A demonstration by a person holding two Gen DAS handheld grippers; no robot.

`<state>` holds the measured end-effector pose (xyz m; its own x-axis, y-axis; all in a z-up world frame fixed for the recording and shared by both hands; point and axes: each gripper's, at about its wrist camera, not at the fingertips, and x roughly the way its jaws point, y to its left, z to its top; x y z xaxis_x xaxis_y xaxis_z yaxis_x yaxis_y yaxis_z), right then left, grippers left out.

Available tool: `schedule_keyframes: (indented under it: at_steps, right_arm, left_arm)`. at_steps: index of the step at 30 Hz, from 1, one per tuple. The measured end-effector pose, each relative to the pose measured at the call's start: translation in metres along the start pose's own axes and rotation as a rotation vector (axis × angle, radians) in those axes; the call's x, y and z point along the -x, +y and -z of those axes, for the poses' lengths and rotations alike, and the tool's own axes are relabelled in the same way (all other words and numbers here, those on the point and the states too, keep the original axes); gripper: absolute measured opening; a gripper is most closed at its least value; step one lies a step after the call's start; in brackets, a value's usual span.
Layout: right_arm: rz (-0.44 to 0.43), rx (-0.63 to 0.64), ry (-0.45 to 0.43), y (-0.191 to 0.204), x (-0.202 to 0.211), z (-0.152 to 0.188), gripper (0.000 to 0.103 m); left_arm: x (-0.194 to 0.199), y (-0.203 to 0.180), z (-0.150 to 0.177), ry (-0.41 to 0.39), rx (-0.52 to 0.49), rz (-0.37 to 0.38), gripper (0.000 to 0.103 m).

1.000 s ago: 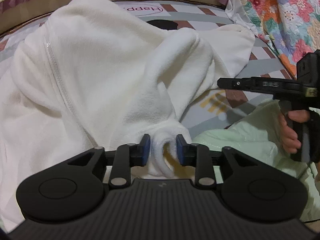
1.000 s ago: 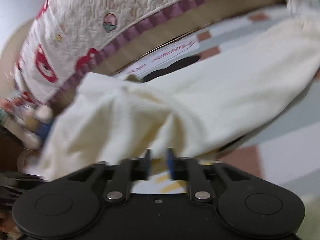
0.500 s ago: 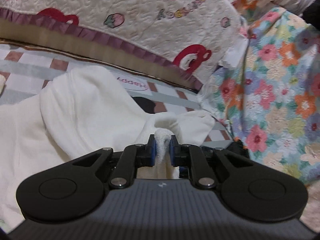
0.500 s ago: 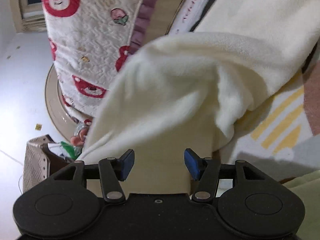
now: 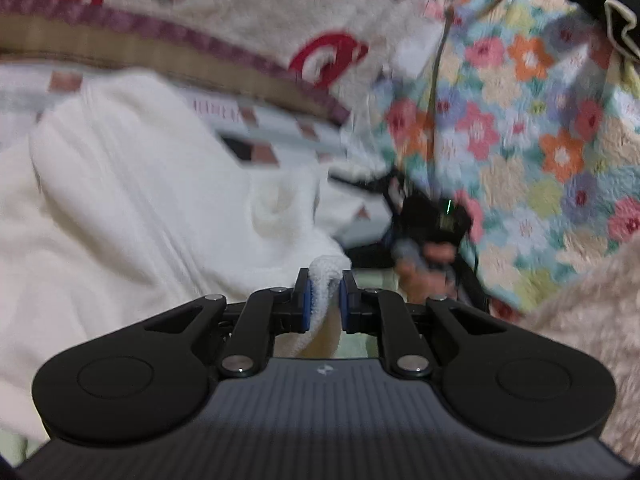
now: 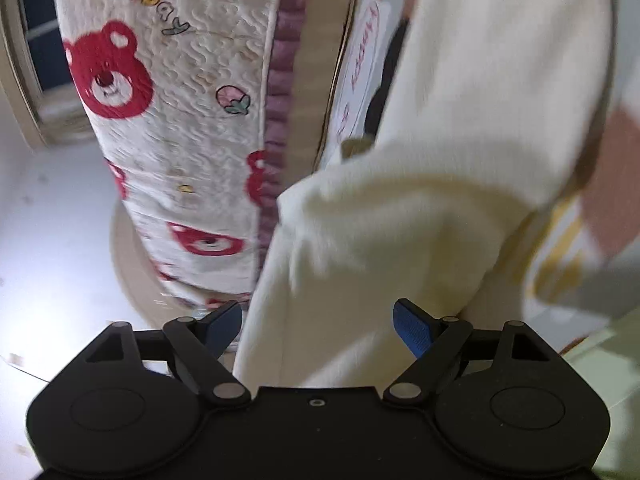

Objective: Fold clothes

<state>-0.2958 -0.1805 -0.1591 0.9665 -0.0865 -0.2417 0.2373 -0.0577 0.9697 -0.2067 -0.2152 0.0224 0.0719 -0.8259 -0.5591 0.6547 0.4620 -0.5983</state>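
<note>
Left wrist view shows the left gripper (image 5: 324, 294) pinched on a rolled cuff of the thick white fleece zip jacket (image 5: 132, 208), which lies rumpled on the pastel patterned mat (image 5: 256, 120) below the cream quilted bear-print blanket (image 5: 224, 20). Beyond it, near the floral quilt (image 5: 520, 120), a hand (image 5: 424, 264) carries the right gripper (image 6: 318, 328), whose jaws stand wide with fleece draped between them, unclamped. Soft, light and floppy, the jacket will likely sag and bunch; hems, cuffs and seams should give the surest hold. Half a second ago the right jaws were narrower; the left pinch is unchanged.
</note>
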Motion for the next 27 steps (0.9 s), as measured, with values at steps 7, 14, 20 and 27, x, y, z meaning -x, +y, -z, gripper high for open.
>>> schedule_keyframes:
  at_steps: [7, 14, 20, 27]
  right_arm:
    - [0.177, 0.014, 0.046, -0.005, -0.011, -0.027, 0.089]
    - [0.251, -0.085, 0.077, -0.037, -0.044, -0.041, 0.047]
    - [0.222, 0.573, -0.133, 0.057, 0.053, 0.018, 0.012]
    - [0.633, 0.494, -0.115, -0.017, 0.089, 0.056, 0.01]
  left_arm:
    - [-0.004, 0.023, 0.018, 0.107, 0.032, -0.016, 0.012]
    - [-0.003, 0.018, 0.017, 0.086, -0.007, -0.013, 0.012]
    - [0.005, 0.014, 0.02, 0.127, 0.02, 0.021, 0.012]
    - [-0.053, 0.023, 0.013, 0.324, 0.05, 0.07, 0.013]
